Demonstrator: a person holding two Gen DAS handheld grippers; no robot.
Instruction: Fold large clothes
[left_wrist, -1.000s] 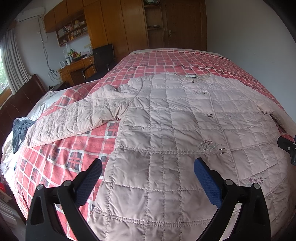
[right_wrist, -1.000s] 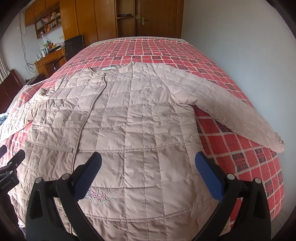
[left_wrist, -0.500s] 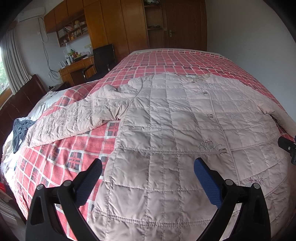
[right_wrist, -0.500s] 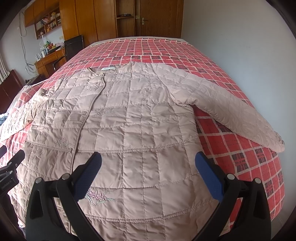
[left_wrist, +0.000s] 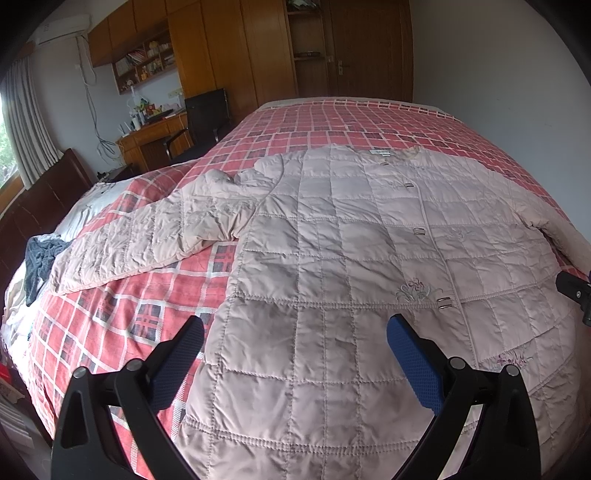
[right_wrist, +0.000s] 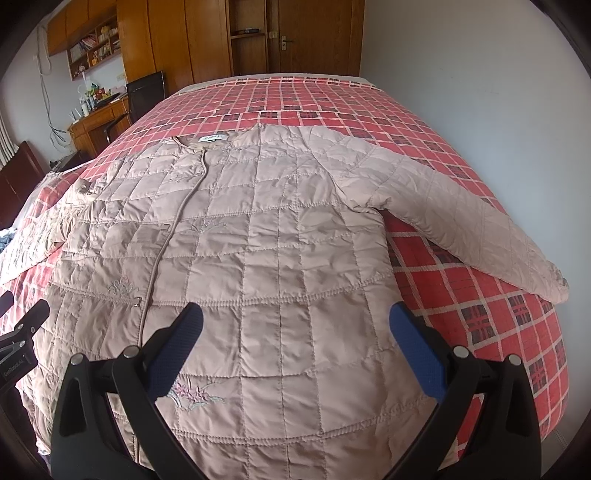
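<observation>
While both hover over the jacket (left_wrist: 332, 258), left gripper (left_wrist: 295, 363) and right gripper (right_wrist: 297, 349) hold fingers apart.

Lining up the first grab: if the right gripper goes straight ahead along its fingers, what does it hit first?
Most likely the quilted jacket. The right gripper hangs open over its lower front panel, nothing between. Depth is unclear, but the jacket's fabric, lying flat on the checked bedspread, fills that line.

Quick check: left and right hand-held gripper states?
Left hand-held gripper: open, holding nothing.
Right hand-held gripper: open, empty, above the pale pink quilted jacket.
</observation>
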